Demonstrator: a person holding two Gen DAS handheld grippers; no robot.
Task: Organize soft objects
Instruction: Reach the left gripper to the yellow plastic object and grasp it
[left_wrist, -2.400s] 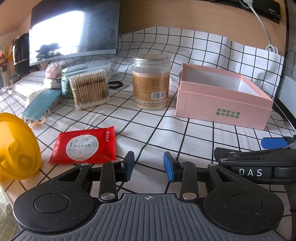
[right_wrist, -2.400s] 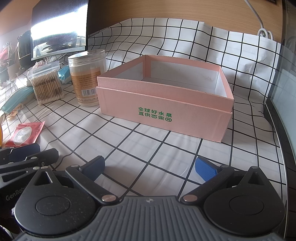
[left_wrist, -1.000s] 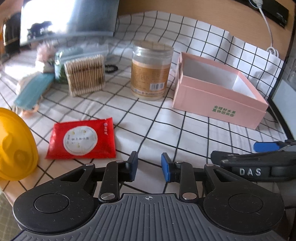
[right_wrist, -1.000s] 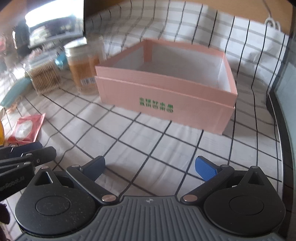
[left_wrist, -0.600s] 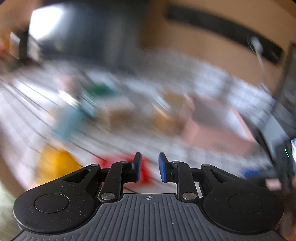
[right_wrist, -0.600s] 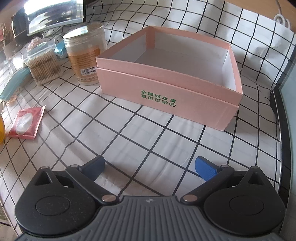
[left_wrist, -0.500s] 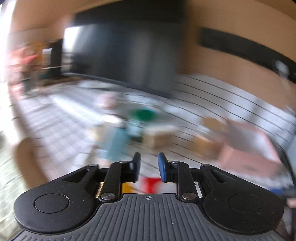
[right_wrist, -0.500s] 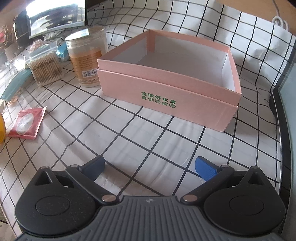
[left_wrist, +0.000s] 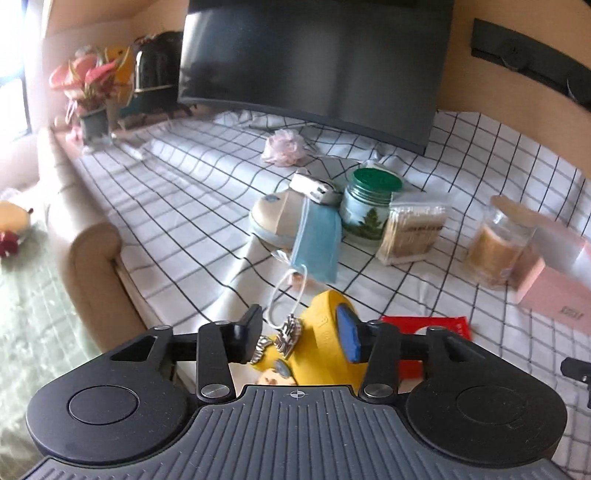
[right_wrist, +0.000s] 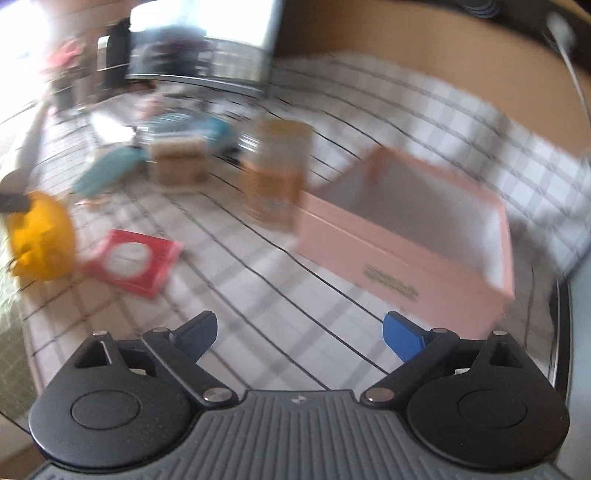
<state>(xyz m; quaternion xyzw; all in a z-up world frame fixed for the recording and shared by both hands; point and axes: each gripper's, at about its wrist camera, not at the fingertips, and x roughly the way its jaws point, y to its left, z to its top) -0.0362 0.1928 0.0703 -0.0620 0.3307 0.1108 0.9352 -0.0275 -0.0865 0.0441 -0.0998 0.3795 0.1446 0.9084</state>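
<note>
Soft objects lie scattered over the checked cloth (left_wrist: 192, 192), largest first. The pink box (right_wrist: 424, 229) sits open-topped ahead of the right gripper (right_wrist: 299, 330), toward its right finger, with nothing visible inside; the view is blurred. The dark monitor (left_wrist: 310, 62) stands at the far edge of the cloth, well beyond the left gripper (left_wrist: 303, 334). The yellow soft toy (left_wrist: 325, 332) sits between the left jaws, close to the right pad; whether either pad touches it cannot be told. Those jaws have just been opening and stand moderately wide around the toy. The right jaws stand wide apart with only cloth between them, having just eased in slightly. The blue face mask (left_wrist: 317, 243) lies ahead of the left jaws, one ear loop trailing toward the toy. The red sachet (left_wrist: 432, 325) lies flat just right of the left gripper's right finger, partly hidden behind it. The green-lidded jar (left_wrist: 369, 206), the pack of cotton swabs (left_wrist: 410, 232) and the clear tub (left_wrist: 495, 251) stand in a row farther ahead, to the right. The pink puff (left_wrist: 284, 147) rests near the monitor.
</note>
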